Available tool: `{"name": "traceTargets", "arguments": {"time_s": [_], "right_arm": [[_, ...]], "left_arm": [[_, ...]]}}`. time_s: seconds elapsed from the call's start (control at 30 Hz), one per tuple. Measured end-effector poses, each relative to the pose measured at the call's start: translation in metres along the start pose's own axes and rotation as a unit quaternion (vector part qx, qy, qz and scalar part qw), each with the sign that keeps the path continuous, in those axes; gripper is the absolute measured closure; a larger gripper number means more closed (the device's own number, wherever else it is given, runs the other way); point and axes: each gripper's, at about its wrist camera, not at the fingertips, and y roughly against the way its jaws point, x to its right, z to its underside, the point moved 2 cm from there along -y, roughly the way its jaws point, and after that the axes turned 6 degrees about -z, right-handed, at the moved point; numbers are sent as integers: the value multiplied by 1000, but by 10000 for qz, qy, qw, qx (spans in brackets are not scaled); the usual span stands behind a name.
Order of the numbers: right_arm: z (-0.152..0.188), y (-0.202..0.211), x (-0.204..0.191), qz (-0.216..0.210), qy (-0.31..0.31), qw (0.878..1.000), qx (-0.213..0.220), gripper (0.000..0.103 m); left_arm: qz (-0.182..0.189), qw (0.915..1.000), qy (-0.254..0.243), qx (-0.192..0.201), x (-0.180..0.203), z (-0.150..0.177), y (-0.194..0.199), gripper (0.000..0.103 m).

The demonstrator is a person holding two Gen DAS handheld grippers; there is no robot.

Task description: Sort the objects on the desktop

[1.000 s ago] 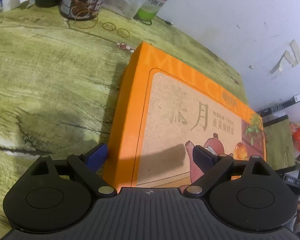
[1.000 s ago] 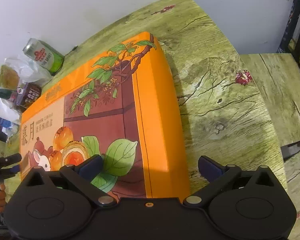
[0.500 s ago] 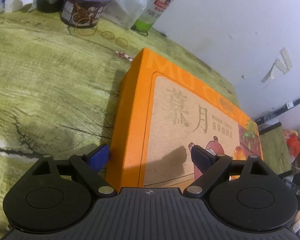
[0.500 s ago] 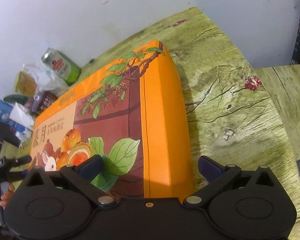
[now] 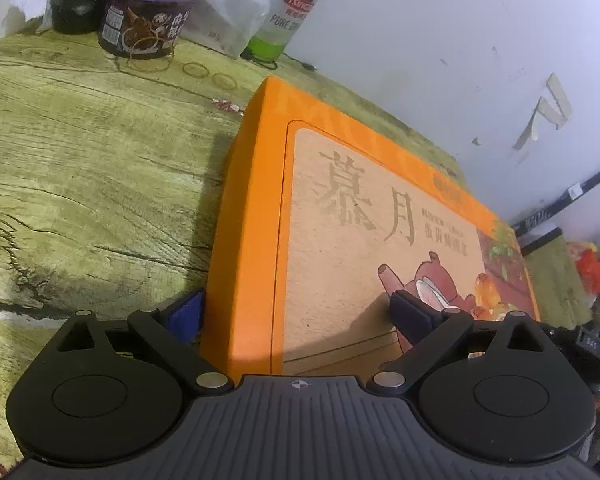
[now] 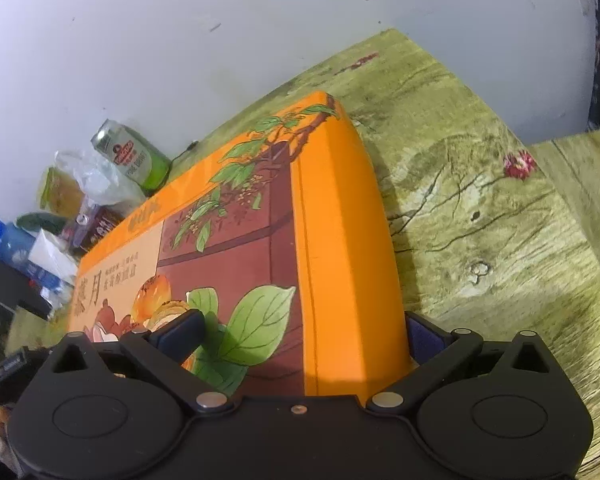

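A large orange gift box (image 5: pixel 340 240) (image 6: pixel 332 240) lies flat on the green wood-grain table (image 5: pixel 80 160) (image 6: pixel 480 220). My left gripper (image 5: pixel 292 304) straddles its near left corner. One blue pad (image 5: pixel 184 316) sits beside the left side wall and the other finger hovers over the printed top. Its jaws are opening and do not squeeze the box. My right gripper (image 6: pixel 304 322) straddles the near right corner, jaws wide. The left finger hangs over the leaf print, and the right pad (image 6: pixel 420 336) is close against the right side wall.
Along the wall at the back left stand a purple-lidded tin (image 5: pixel 148 20), a dark jar (image 5: pixel 76 4), a plastic bag (image 5: pixel 228 0) and a green can (image 5: pixel 292 8) (image 6: pixel 132 156). Rubber bands (image 5: pixel 196 69) lie nearby. A second tabletop (image 6: pixel 580 168) adjoins on the right.
The right view has tipped up toward the wall, and the box's right side now lies against the right pad. The left gripper sank slightly, closer to the box's left side, its jaws wider.
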Motion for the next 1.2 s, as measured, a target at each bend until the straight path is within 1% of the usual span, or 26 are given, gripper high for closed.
{"name": "traceTargets", "arguments": {"time_s": [0.23, 0.4, 0.6, 0.67, 0.77, 0.83, 0.93, 0.97, 1.03, 1.1, 1.2], "right_arm": [[2, 4, -9, 159, 116, 9998, 82, 0], [0, 11, -15, 213, 173, 9995, 156, 0], [-1, 19, -21, 245, 179, 9992, 257, 0], [-1, 23, -23, 243, 191, 9991, 285, 0], [-2, 34, -31, 145, 269, 9982, 519, 0], [-4, 36, -31, 80, 329, 9980, 543, 0], [-8, 34, -32, 102, 327, 9981, 514, 0], [-8, 34, -32, 108, 339, 9982, 476, 0], [-8, 33, -31, 124, 361, 9985, 389, 0], [-5, 29, -29, 196, 355, 9987, 323, 0], [-1, 22, -23, 249, 303, 9989, 259, 0]], "left_arm": [[-156, 9997, 49, -177, 5, -4, 9, 7], [-199, 9996, 39, -171, 10, -7, 17, 7], [-183, 9997, -128, 47, 16, -9, 30, 7], [-98, 9995, -225, 187, 20, -9, 37, 7], [14, 9979, -390, 510, 27, -11, 47, 5], [27, 9974, -447, 556, 28, -12, 46, 4], [-47, 9975, -414, 568, 30, -13, 47, 4], [-56, 9976, -424, 544, 30, -13, 47, 4], [-128, 9988, -396, 274, 27, -13, 41, 4], [-157, 9995, -247, 118, 24, -10, 35, 3], [-231, 9995, -210, 70, 18, -6, 25, 3]]}}
